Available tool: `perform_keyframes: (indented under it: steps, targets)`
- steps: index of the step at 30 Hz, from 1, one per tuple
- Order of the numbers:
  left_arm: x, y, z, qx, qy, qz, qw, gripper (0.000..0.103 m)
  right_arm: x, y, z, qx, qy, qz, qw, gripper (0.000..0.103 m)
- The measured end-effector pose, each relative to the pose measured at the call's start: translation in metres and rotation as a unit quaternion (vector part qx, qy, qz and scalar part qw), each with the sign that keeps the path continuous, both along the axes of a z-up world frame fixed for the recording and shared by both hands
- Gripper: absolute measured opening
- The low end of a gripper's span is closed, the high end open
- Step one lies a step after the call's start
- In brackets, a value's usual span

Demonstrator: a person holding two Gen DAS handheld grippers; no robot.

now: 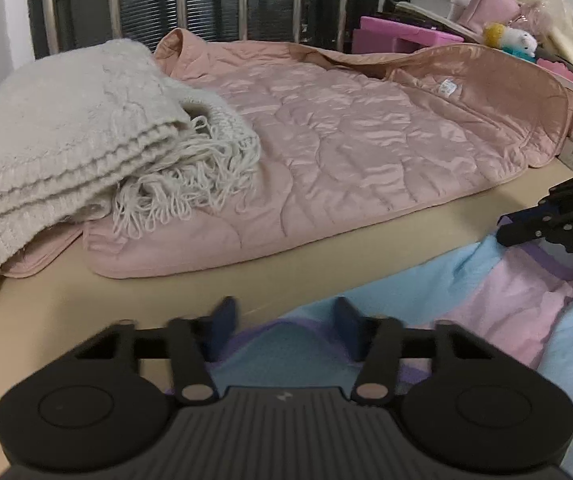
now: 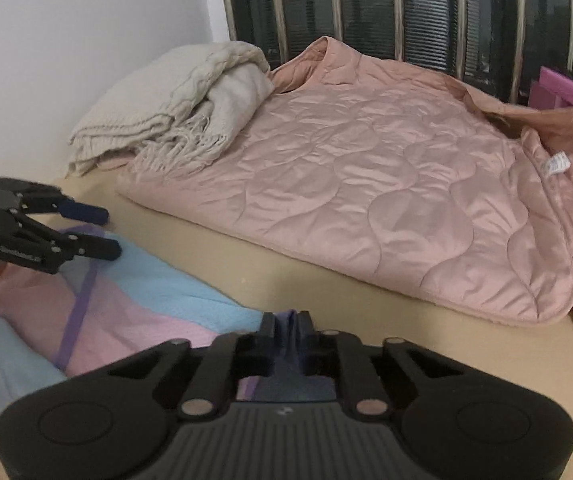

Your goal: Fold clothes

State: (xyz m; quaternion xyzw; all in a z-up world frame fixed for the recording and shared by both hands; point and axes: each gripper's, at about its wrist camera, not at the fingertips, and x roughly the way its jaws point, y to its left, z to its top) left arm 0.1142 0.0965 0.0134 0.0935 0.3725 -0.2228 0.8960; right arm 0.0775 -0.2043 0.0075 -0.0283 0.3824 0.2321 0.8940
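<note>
A pastel garment [image 1: 506, 292] [image 2: 126, 300] in blue, pink and purple lies bunched on the beige table [image 1: 126, 308] [image 2: 406, 340] near the front edge. My left gripper [image 1: 285, 320] [image 2: 98, 232] stands over its left end with its blue pads [image 1: 224, 320] well apart. The cloth's purple-trimmed edge lies between them, and they do not press on it. My right gripper [image 2: 286, 326] [image 1: 504, 232] is at the garment's right end, its fingers closed tight on a purple fold of the cloth.
A pink quilted jacket [image 1: 346, 140] [image 2: 366, 184] is spread across the back of the table. A folded cream fringed blanket [image 1: 66, 140] [image 2: 174, 108] rests on its left part. Boxes, pink foam and a plush toy [image 1: 510, 38] crowd the right; window bars stand behind.
</note>
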Motion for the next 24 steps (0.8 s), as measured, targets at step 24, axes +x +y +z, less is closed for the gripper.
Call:
perform_keyframes:
  steps: [24]
  targets:
    - [-0.158,0.03,0.015,-0.002,-0.065,0.079,0.9947,0.021,-0.165,-0.022,0.021,-0.006,-0.088,0.068,0.994,0.025]
